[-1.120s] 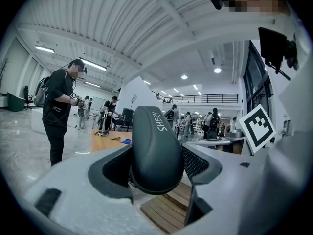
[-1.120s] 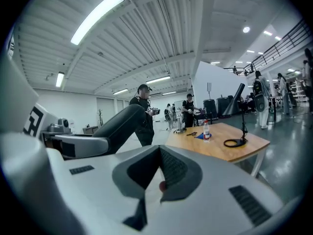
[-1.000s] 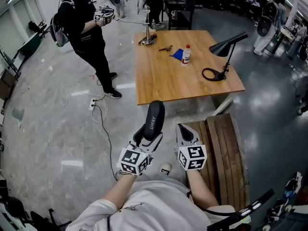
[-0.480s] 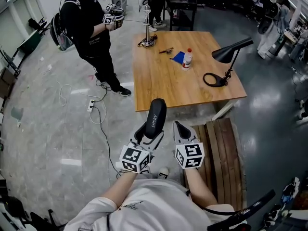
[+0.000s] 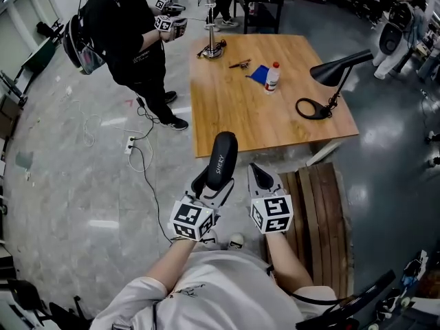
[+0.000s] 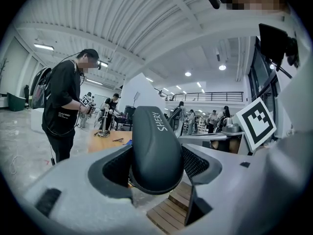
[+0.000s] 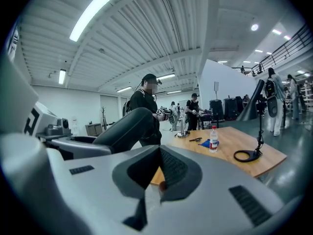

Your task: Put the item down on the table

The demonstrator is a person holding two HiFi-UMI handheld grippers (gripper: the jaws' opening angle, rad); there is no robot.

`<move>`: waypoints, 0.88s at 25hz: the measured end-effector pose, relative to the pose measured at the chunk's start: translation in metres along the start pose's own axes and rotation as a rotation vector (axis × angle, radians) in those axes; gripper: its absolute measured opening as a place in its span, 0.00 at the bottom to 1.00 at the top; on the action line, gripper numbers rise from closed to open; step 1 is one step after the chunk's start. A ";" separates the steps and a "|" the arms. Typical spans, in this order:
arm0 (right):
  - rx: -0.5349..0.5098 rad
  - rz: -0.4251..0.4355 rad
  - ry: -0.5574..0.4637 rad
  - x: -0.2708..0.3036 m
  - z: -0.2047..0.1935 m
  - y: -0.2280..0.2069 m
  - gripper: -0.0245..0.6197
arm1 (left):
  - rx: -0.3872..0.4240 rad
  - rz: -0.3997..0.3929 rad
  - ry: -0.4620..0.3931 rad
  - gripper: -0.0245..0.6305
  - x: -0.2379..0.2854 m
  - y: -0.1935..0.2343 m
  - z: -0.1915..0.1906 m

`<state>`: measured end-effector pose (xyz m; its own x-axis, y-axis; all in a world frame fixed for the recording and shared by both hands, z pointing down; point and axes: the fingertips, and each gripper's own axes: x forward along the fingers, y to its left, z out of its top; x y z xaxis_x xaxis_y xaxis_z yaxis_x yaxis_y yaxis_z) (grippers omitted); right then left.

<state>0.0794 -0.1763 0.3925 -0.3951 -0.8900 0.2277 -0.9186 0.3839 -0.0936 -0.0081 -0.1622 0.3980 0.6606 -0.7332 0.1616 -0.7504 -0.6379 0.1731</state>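
Note:
My left gripper (image 5: 212, 179) (image 6: 155, 166) is shut on a dark oblong case (image 5: 220, 159) (image 6: 153, 143) with white lettering, which sticks up and forward from the jaws. It hangs in the air over the floor, just short of the wooden table's (image 5: 234, 105) near edge. My right gripper (image 5: 260, 178) (image 7: 159, 176) is beside it, jaws closed together with nothing between them. The case also shows at the left of the right gripper view as a dark rounded shape (image 7: 128, 128).
On the table stand a black desk lamp (image 5: 328, 78), a white bottle (image 5: 273, 76), a blue cloth (image 5: 259, 73), a small tool (image 5: 240, 64) and a metal stand (image 5: 212, 47). A person in black (image 5: 130, 40) stands left of the table. Wooden planks (image 5: 317, 212) lie below right. Cables (image 5: 141, 150) cross the floor.
The table has come closer in the head view and both grippers have advanced toward its near edge. The person in black has shifted slightly. The case stays held.

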 end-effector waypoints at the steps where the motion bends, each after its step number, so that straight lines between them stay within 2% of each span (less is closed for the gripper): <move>1: -0.003 0.001 0.002 0.004 0.000 -0.001 0.04 | -0.001 0.000 0.003 0.53 0.003 0.003 -0.001; 7: -0.012 -0.007 0.028 0.033 -0.006 -0.010 0.04 | 0.000 -0.004 0.037 0.53 0.018 0.021 -0.009; 13: -0.004 -0.018 0.075 0.073 -0.028 -0.033 0.04 | -0.004 0.019 0.099 0.53 0.060 0.051 -0.034; 16: -0.015 -0.022 0.071 0.104 -0.039 -0.046 0.04 | 0.001 0.043 0.112 0.53 0.094 0.080 -0.048; 22: -0.037 -0.035 0.114 0.154 -0.088 -0.066 0.04 | 0.015 0.091 0.196 0.53 0.145 0.129 -0.104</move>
<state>0.0795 -0.3167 0.5194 -0.3580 -0.8698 0.3395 -0.9302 0.3640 -0.0482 -0.0068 -0.3264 0.5450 0.5809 -0.7291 0.3620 -0.8066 -0.5755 0.1351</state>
